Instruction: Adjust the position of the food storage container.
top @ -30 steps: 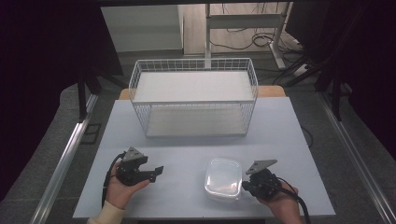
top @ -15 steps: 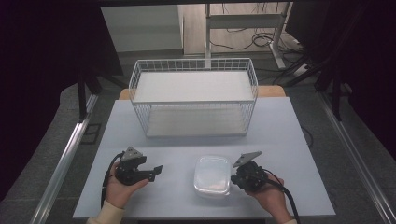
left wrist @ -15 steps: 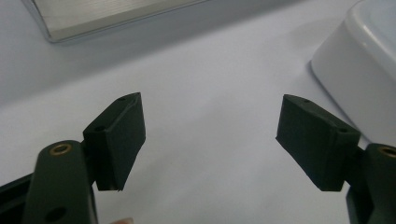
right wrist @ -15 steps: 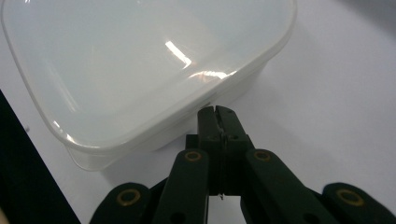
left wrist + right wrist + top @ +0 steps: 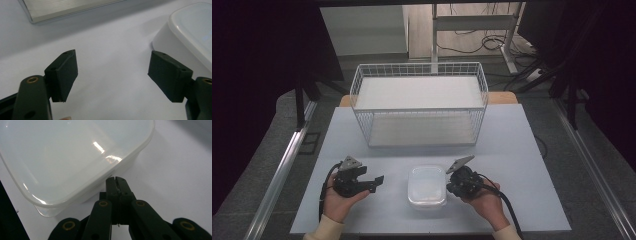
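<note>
Your right gripper (image 5: 454,182), jaws pressed together and holding nothing, touches the box's (image 5: 427,186) right side; the box lies at its 9 o'clock, near the table's (image 5: 512,150) front edge. Your left gripper (image 5: 376,181), jaws spread, has the box near at 3 o'clock.

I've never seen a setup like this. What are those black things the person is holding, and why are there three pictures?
A person sits at a pale table with a black two-jaw hand-held tool in each hand. The high view looks down from above; the other two come from cameras riding on each tool. The left tool has its jaws wide open over bare table. The right tool has its jaws shut, tips at the side of a white, square plastic container with a lid; whether they pinch its rim is unclear. Behind stands a white wire basket.
</note>
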